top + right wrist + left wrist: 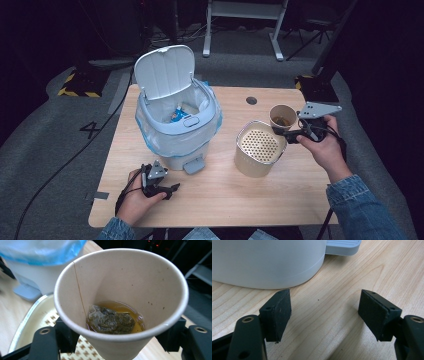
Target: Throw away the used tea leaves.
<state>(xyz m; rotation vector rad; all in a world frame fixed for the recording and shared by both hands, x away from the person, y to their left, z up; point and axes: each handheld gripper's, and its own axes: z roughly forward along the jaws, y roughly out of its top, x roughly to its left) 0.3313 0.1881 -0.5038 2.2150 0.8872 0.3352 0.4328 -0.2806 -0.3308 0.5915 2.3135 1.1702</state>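
over the right half of the wooden table (220, 195) the right gripper (286, 134) holds a paper cup (282, 116), jaws clamped on its sides, cup upright and lifted just above the far right rim of the perforated metal strainer pot (259, 148). high view gives layout: pedal bin (177, 122) with white lid (165, 70) flipped up, blue liner bag (212, 131) folded over its rim, some wrappers inside, bin sitting left of the pot. left gripper (172, 188) rests low on the table near the front edge, just in front of the bin's pedal (194, 165).

right gripper view adds what the high view is too small for: inside the paper cup (120, 290) a wet tea bag (110, 321) lies in a little amber liquid, its string running up the inner wall to the rim. black jaws press the cup wall from both sides; strainer holes (82, 350) visible below, bin and blue liner behind at top left.

left gripper view: left gripper (324, 312) jaws spread wide, nothing between them, bare wood under them, pads (279, 312) clean. bin's white base (267, 262) close ahead, grey pedal (342, 246) at the top edge. cup not in this view.
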